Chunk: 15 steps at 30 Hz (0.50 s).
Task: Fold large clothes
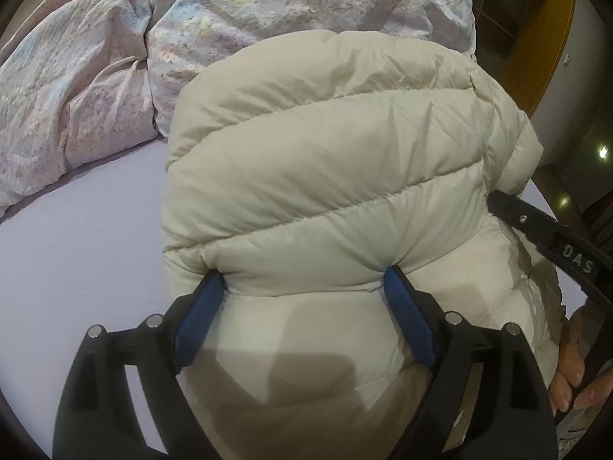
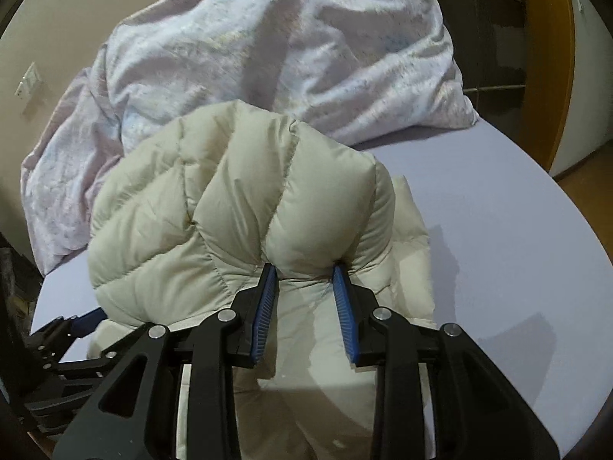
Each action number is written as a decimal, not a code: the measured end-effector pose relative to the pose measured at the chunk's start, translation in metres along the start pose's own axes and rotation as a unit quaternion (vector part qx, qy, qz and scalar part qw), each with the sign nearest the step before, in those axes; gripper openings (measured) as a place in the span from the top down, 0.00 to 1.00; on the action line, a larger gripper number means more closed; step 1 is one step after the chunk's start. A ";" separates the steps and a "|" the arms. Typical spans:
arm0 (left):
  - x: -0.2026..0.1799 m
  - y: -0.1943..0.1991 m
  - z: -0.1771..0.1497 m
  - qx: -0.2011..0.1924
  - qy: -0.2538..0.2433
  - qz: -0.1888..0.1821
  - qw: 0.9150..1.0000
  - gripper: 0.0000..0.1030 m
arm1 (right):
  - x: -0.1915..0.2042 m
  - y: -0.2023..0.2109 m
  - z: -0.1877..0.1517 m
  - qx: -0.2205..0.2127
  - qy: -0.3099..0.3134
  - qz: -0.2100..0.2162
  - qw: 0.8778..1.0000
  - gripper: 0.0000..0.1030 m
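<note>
Garment: a cream quilted puffer jacket is being held bunched up over a lavender bed sheet, its lower part lying on the sheet.
Left gripper: a wide fold of the jacket is being pinched between the blue pads, with padding bulging out ahead of the tips.
Right gripper: a narrower fold of the jacket is being clamped between its blue pads, the jaws standing closer together than the left pair.
Right gripper in the left view: its black arm is being seen at the jacket's right edge.
Background: a crumpled floral duvet is being shown heaped just behind the jacket.
</note>
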State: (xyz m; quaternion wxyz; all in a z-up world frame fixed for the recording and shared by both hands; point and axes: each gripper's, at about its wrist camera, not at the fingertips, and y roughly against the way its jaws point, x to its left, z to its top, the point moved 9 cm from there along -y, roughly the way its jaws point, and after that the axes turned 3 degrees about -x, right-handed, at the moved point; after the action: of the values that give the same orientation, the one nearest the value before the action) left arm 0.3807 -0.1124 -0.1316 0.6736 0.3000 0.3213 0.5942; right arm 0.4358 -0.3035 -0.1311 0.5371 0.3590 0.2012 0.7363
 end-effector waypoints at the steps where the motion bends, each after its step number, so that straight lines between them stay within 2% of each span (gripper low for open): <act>1: 0.000 0.000 0.000 0.000 0.000 0.000 1.000 0.17 | -0.001 -0.002 -0.001 0.002 0.001 -0.002 1.000 0.70; 7: -0.004 -0.003 0.001 -0.004 -0.002 0.003 1.000 0.15 | -0.007 -0.014 -0.007 0.010 0.004 -0.010 1.000 0.69; 15: -0.009 -0.006 0.003 -0.010 -0.009 0.006 1.000 0.13 | -0.017 -0.023 -0.014 0.009 -0.003 0.001 1.000 0.69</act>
State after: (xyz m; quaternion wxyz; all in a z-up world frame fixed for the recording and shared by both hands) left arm 0.3853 -0.1223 -0.1336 0.6760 0.3003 0.3073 0.5987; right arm 0.4431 -0.3098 -0.1617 0.5339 0.3665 0.2056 0.7338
